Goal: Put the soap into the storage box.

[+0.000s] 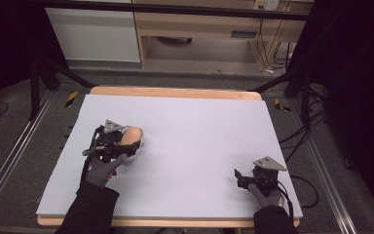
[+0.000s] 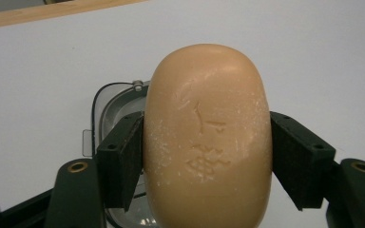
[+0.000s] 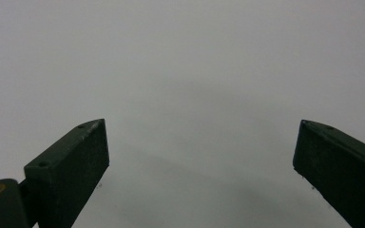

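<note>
A tan oval bar of soap point(image 2: 208, 137) with a stamped mark is clamped by its two sides between the black pads of my left gripper point(image 2: 208, 147), which is shut on it. From above, the soap point(image 1: 133, 133) and left gripper point(image 1: 132, 142) are over the left part of the white table mat point(image 1: 195, 131). Just behind and below the soap lies a rounded grey dish point(image 2: 116, 102) with a dark rim, mostly hidden by the bar. My right gripper point(image 1: 239, 178) rests near the mat's front right corner, its jaws wide apart with nothing between them point(image 3: 202, 142).
The mat lies on a wooden table whose far edge point(image 1: 175, 91) shows beyond it. Metal rails and cables run along the floor on both sides. Wooden furniture point(image 1: 199, 29) stands past the table.
</note>
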Tool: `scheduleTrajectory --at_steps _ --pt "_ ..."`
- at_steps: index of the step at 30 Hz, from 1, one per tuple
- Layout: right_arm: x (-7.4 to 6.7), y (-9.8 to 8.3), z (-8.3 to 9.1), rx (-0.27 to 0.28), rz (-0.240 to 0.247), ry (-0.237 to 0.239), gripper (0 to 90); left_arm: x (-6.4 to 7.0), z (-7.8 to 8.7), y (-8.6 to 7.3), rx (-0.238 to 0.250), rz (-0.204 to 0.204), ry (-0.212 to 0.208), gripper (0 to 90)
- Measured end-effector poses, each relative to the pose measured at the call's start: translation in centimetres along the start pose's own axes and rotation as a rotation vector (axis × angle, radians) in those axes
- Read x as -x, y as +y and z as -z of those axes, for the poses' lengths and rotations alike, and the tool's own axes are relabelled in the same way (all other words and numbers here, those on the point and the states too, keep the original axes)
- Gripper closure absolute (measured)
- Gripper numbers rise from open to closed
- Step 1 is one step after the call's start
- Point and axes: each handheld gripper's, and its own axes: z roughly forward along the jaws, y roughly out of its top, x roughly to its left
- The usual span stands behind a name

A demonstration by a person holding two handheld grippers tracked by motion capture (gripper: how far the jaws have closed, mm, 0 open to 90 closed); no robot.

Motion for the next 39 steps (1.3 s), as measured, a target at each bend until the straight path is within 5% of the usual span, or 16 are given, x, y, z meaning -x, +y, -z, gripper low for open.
scheduleTrajectory --at_steps 39 --pt "-0.1 0.0 -0.2 -0.008 0.001 0.003 4.8 -2.0 -3.6 -1.0 -0.078 0.022 0.058 32.1"
